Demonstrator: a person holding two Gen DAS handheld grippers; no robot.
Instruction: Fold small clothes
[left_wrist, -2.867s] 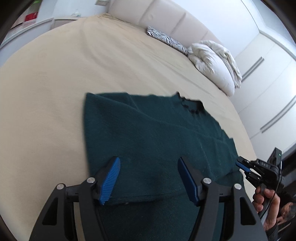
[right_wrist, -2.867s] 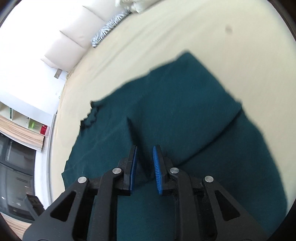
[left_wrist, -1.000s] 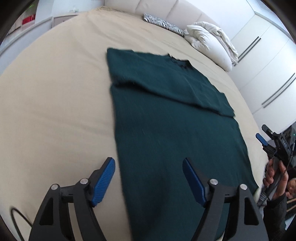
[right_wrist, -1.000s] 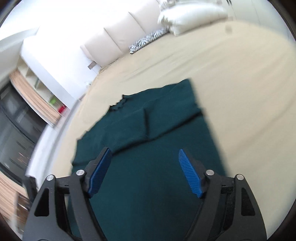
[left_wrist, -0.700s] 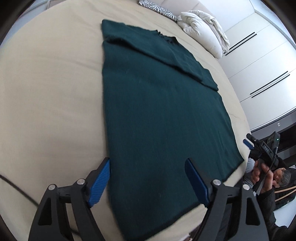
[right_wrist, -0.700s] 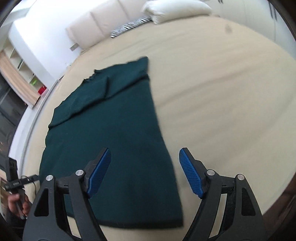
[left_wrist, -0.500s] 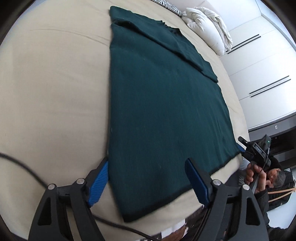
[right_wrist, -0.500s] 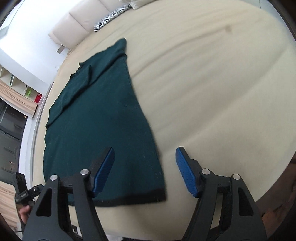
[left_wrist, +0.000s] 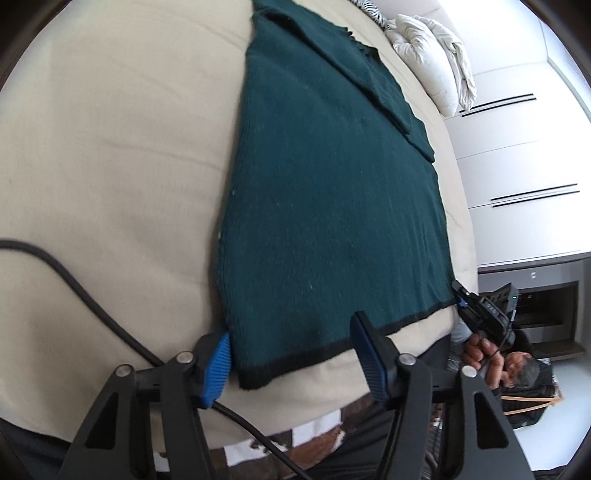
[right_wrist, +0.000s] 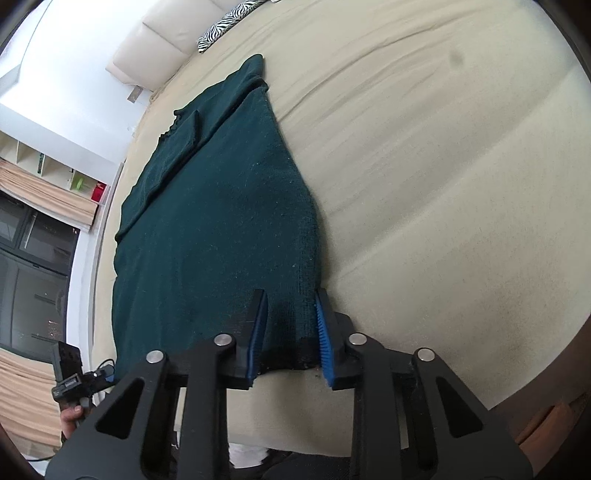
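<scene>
Two low wrist views sharing sweater (left_wrist: 332, 206) hem

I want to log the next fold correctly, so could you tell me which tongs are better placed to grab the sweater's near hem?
Probably the right tongs: they already straddle the near corner of the green sweater, jaws half closed around its hem. The left tongs gape wide, with their corner just inside the left finger.

The dark green sweater (left_wrist: 332, 192) lies flat on the bed (sleeves folded in at the far end), its black-edged hem nearest.
</scene>
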